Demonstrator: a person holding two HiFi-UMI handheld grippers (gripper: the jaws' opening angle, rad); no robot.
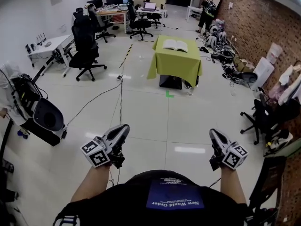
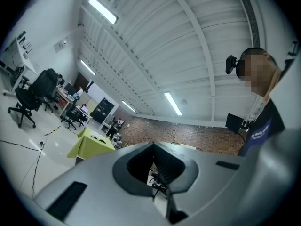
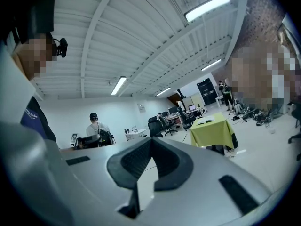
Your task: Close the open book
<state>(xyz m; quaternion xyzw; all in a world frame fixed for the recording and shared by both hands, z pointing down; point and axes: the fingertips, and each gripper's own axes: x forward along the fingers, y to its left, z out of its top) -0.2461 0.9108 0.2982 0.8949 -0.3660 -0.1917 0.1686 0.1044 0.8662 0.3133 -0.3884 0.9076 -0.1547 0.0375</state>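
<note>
**Left side.** A black swivel office chair stands on the glossy pale floor at about 10 o'clock from the wearer. A thin black cable trails across the floor from it toward the middle.

**Left hand-held gripper.** It is held low at about 7 o'clock in the head view. Its marker cube sits next to the forearm and its tips point up the room. In its own view the two grey jaws are pressed together with nothing between them.

**Task item.** The open white-paged book lies flat with both pages spread on a square table draped in a yellow-green cloth. The table stands at 12 o'clock, far up the room. The book is at roughly 1 o'clock from the left hand-held gripper and roughly 11 o'clock from the right one. It is well apart from both and touched by neither. A small green mark lies on the floor just in front of the table.

**Right hand-held gripper.** It is held low at about 5 o'clock, level with the left one. Its jaws are likewise pressed together and grip nothing. In its own view the draped table sits at about 2 o'clock from the jaw tips.

**Right side.** A red brick wall runs along the 2 o'clock side, with clutter along its foot.
</note>
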